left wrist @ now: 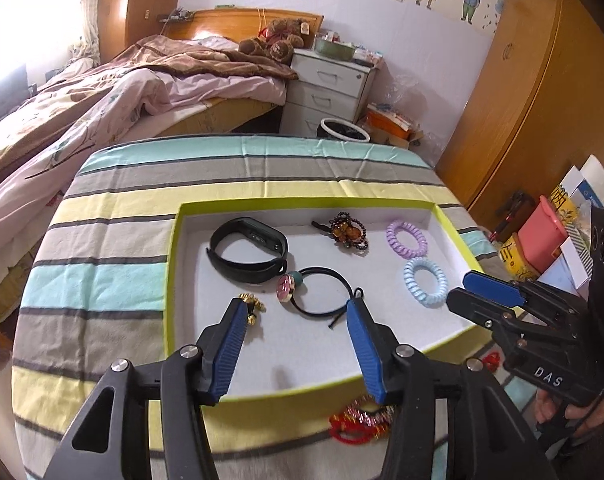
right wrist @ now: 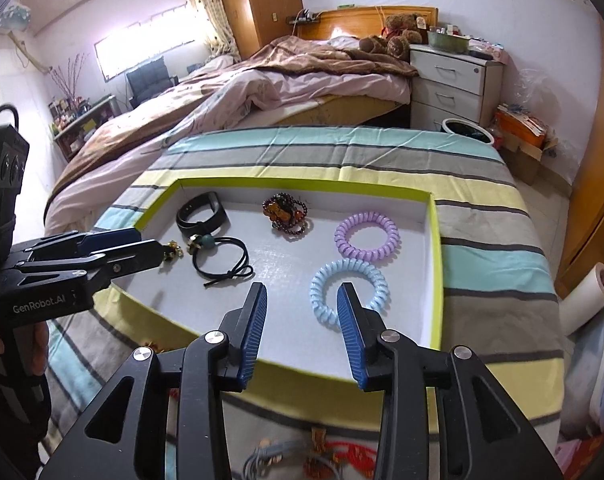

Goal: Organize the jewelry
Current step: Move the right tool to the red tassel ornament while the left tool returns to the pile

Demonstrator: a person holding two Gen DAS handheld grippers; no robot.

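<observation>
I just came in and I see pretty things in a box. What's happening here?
Someone is sorting jewelry into a shallow tray on a striped cloth. The left hand-held gripper and the right hand-held gripper both hang open over it, holding nothing. A black wristband, bead bracelet, hair tie and two coil bands, purple and blue, lie inside. Red pieces wait outside.

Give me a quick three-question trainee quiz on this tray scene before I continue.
1. True or false: the purple coil hair tie lies inside the tray.
2. Which is nearer the right gripper: the blue coil hair tie or the black fitness band?
3. Fill in: the left gripper is ____ (open/shut).

Key: 1 true; 2 blue coil hair tie; 3 open.
</observation>
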